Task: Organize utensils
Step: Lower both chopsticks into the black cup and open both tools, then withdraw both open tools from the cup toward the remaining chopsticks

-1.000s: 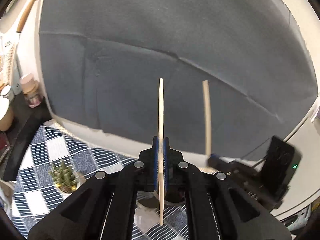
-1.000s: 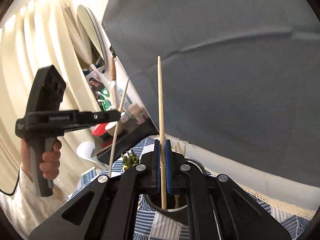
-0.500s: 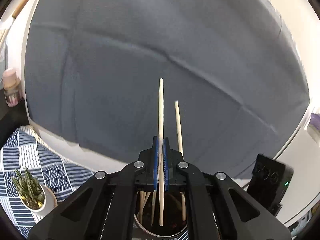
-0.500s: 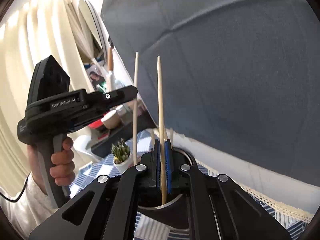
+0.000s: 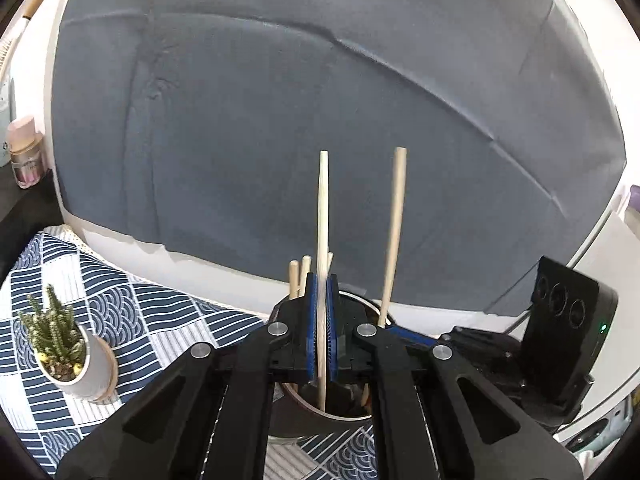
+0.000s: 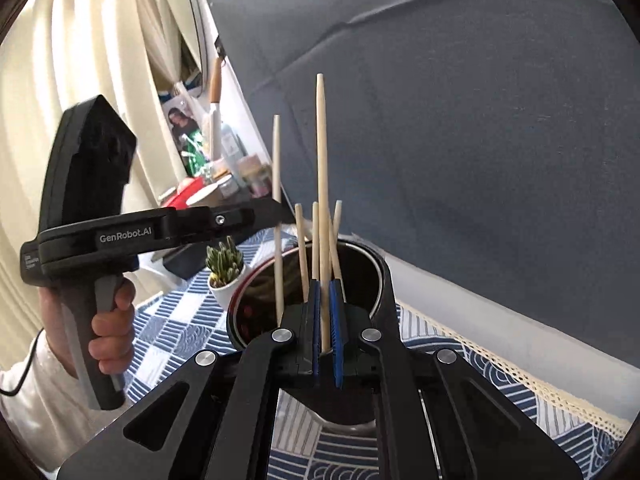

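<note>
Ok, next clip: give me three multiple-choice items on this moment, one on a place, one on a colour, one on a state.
1. Where does the cactus pot stand? A on the cloth; B in a sink; C on a shelf.
2. What colour is the pot? A red; B white; C black.
3. The left fingers are: A open, empty; B shut on a spoon; C shut on a chopstick.
Key: 1 A, its base rests on the patterned cloth; 2 B, its wall is white; 3 C, both fingers press the chopstick.

"GenRobot.AI" stands on the left claw's point(image 6: 276, 216) black side (smaller print beside it seems illegible).
</note>
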Motion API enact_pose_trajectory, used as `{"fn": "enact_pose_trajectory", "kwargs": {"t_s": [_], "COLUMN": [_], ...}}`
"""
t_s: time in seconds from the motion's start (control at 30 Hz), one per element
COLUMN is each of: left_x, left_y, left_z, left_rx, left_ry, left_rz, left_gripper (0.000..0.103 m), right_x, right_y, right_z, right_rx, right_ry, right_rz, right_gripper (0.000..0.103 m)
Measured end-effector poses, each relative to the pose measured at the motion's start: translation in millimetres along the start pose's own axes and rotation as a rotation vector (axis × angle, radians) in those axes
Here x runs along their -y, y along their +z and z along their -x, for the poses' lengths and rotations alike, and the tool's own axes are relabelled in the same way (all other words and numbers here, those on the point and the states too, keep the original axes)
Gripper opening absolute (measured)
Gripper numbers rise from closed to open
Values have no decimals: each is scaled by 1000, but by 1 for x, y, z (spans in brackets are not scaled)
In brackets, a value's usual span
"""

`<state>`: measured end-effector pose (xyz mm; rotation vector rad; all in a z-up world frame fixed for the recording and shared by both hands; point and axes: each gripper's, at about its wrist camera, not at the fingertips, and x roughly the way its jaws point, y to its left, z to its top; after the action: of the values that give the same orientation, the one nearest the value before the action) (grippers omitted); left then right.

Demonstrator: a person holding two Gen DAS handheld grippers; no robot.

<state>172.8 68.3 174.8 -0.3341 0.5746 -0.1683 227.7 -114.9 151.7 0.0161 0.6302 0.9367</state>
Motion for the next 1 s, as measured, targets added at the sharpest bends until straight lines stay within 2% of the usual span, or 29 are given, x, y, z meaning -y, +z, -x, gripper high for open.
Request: {"fn": "enact_pose_trajectory", "kwargs": {"t_s": [0.23, 0.3, 0.33, 0.37, 0.4, 0.5, 0.57, 0.63, 0.67, 0.77, 0.87, 1.0], "left_x": [-3, -2, -1, 0, 1, 4, 5, 8, 8, 11, 13, 10], "left_y": [-1, 0, 0, 0, 0, -2, -3, -6, -8, -13, -19, -27], "left_z": [19, 26, 31, 38, 43, 60, 68, 80, 84, 97, 113, 134], "left_rx": [1, -2, 1, 10, 11, 9, 0, -3, -11, -15, -19, -27], "left_ry": [12, 11, 9, 10, 10, 26, 35, 33, 37, 61, 79, 90], "left_rz": [-15, -22, -26, -32, -36, -55, -59, -69, -75, -95, -116, -140], "left_gripper": [6, 17, 23, 24, 25, 38, 67, 72, 80, 82, 93, 96], "right_x": [-12, -18, -22, -24, -29, -44, -51, -63, -69, -83, -97, -118], "right_y": [2, 4, 3, 2, 2, -1, -3, -7, -9, -13, -20, -29], "right_z": [16, 23, 29, 33, 39, 51, 60, 70, 75, 84, 92, 98], "right_rx": [-14, -14, -6, -3, -6, -15, -29, -29, -31, -44, -57, -67], "right_ry": [-72, -117, -138, -148, -159, -210, -217, -251, -266, -290, -339, -368], "right_rz": [23, 28, 30, 29, 26, 37, 36, 41, 40, 24, 13, -7], "right_gripper": [9, 29, 44, 50, 50, 63, 72, 78, 83, 87, 89, 90]}}
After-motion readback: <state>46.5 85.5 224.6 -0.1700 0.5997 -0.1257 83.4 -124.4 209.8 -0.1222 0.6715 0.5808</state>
